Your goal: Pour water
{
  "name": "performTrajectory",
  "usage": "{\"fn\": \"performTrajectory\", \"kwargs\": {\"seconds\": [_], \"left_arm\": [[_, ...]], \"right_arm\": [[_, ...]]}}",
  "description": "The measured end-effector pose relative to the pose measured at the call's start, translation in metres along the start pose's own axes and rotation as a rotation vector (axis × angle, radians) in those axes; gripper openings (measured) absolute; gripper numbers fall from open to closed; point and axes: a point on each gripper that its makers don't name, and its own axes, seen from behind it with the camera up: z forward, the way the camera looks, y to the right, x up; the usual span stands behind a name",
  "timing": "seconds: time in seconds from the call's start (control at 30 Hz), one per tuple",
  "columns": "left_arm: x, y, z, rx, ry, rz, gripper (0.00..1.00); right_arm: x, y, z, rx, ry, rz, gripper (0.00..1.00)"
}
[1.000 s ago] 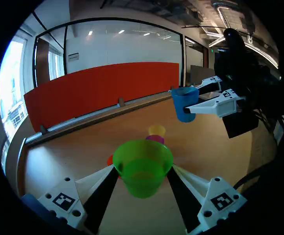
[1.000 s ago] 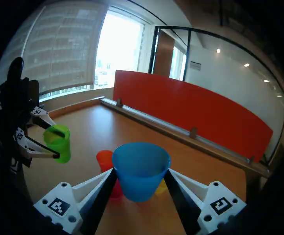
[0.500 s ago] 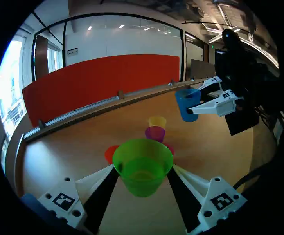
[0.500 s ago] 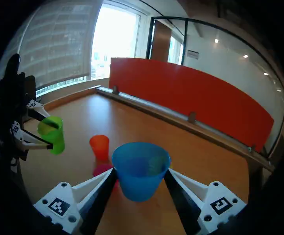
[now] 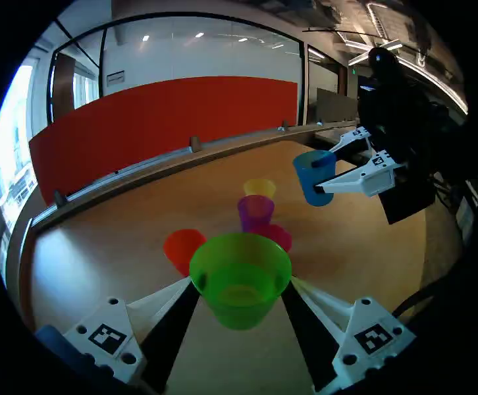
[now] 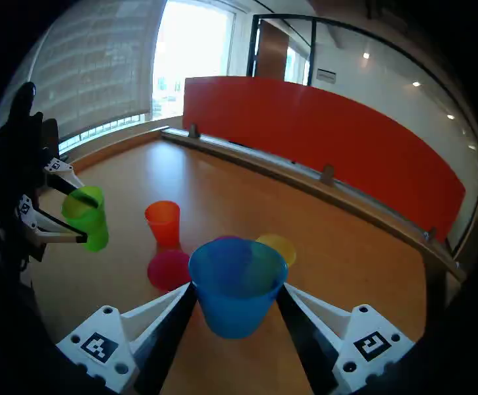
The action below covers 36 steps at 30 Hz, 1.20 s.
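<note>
My left gripper (image 5: 240, 296) is shut on a green cup (image 5: 240, 279), held upright above the wooden table; some liquid seems to lie at its bottom. My right gripper (image 6: 238, 301) is shut on a blue cup (image 6: 238, 284), also upright. In the left gripper view the blue cup (image 5: 314, 176) hangs at the right in the right gripper (image 5: 319, 182). In the right gripper view the green cup (image 6: 86, 217) hangs at the left in the left gripper (image 6: 81, 217). Between them on the table stand an orange cup (image 5: 183, 247), a purple cup (image 5: 255, 212), a yellow cup (image 5: 259, 189) and a pink cup (image 5: 276, 236).
The wooden table (image 5: 120, 217) ends at a metal rail (image 5: 140, 172) with a red partition (image 5: 160, 128) behind it. A person in dark clothes (image 5: 403, 118) holds the grippers. Windows (image 6: 193, 59) lie to one side. Bare tabletop surrounds the cluster of cups.
Both grippers have risen or tipped down a little, so the four cups on the table have come into fuller view. Both stay shut on their cups, which remain upright.
</note>
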Motion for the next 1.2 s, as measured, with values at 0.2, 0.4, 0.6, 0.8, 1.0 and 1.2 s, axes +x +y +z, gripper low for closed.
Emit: {"fn": "performTrajectory", "kwargs": {"seconds": [0.2,0.4,0.6,0.8,1.0,1.2], "left_arm": [[-0.009,0.005,0.01,-0.015,-0.013,0.003,0.83],[-0.025,0.005,0.022,-0.018,-0.047,0.0,0.83],[-0.037,0.006,0.031,-0.026,-0.066,-0.013,0.83],[-0.044,0.004,0.042,-0.029,-0.083,-0.008,0.83],[-0.05,0.001,0.053,-0.021,-0.092,-0.008,0.83],[-0.058,0.001,0.059,-0.024,-0.108,-0.018,0.83]], "right_arm": [[-0.019,0.0,0.011,0.008,-0.033,0.004,0.87],[-0.036,-0.001,0.02,0.019,-0.064,0.011,0.87],[-0.05,-0.005,0.03,0.03,-0.092,0.013,0.87],[-0.058,-0.005,0.04,0.032,-0.111,0.016,0.88],[-0.065,-0.005,0.048,0.036,-0.131,0.011,0.87],[-0.074,-0.005,0.052,0.04,-0.156,0.006,0.87]]}}
